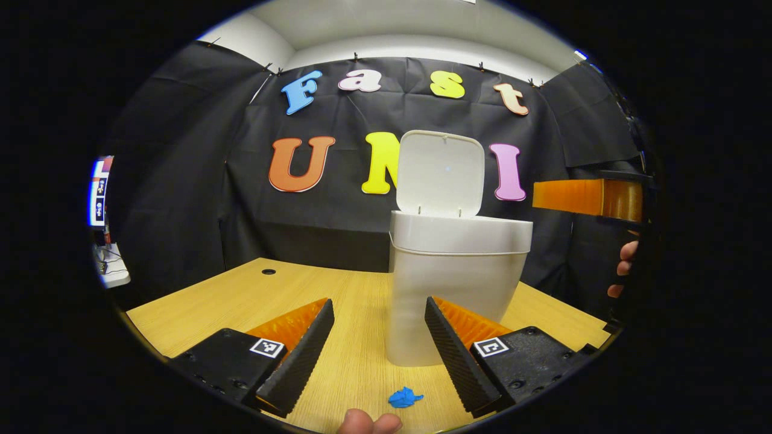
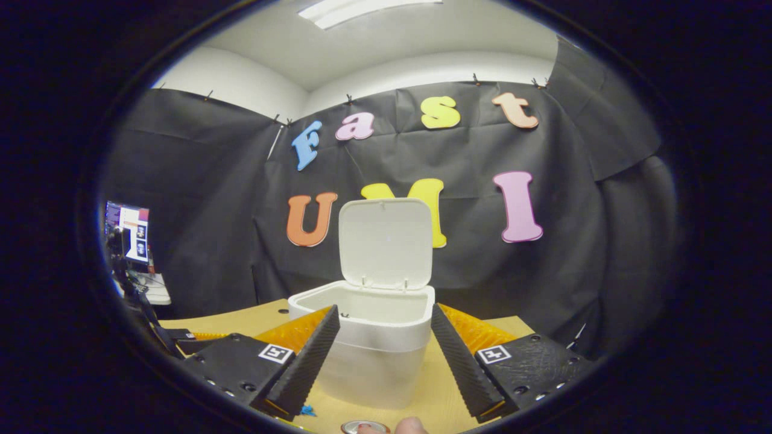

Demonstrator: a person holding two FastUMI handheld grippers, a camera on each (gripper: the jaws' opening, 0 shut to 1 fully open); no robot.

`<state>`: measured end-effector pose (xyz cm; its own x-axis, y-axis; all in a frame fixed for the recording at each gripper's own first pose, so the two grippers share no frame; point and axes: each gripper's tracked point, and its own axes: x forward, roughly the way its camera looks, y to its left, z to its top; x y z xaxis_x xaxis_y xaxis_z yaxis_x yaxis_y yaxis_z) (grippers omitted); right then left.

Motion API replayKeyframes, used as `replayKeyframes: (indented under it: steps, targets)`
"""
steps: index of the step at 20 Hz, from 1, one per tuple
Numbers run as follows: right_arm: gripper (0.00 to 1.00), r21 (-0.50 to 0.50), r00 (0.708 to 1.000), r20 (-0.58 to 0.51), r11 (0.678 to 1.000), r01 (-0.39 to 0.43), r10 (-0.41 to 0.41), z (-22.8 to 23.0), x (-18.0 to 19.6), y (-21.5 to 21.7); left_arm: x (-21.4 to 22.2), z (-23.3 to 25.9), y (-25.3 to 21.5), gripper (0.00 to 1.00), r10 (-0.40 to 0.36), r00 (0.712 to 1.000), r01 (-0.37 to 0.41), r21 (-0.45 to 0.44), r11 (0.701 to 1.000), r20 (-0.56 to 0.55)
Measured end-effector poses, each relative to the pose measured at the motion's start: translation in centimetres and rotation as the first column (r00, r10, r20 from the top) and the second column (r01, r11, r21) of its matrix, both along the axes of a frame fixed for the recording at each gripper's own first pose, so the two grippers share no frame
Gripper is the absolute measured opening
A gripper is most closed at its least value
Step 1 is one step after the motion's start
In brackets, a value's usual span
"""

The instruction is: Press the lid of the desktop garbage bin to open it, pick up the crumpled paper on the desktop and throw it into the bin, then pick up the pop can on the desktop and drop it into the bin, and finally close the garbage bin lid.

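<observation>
Both grippers' jaws gape released; one bin [image 1: 449, 283], lid [image 1: 442, 173] up, one blue scrap [image 1: 404, 398].

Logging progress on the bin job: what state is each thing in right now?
Lid: open, standing upright.
Bin: upright on the table, mouth uncovered.
Blue paper: on the table before the bin, not picked up.
Can: top shows at the bottom edge, not held.
Left gripper: open, holds nothing.
Right gripper: open, holds nothing.
</observation>
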<state>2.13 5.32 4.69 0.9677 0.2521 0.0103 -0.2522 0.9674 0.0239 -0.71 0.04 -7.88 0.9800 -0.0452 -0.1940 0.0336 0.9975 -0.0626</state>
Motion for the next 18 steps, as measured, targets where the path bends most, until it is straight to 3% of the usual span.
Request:
replayKeyframes:
  steps: [9,18]
  targets:
    - [0.95,-0.014,0.998,-0.023,0.998,0.063,-0.064,-5.7,-3.3,-3.8,-2.6,-6.9,-1.8,0.98,-0.058,0.985,0.063,0.026,0.998,-0.164]
    - [0.95,0.032,0.99,-0.051,0.991,0.131,-0.129,-9.6,-5.8,-7.3,-5.0,-14.6,-4.5,0.99,-0.088,0.933,0.094,0.0,0.996,-0.349]
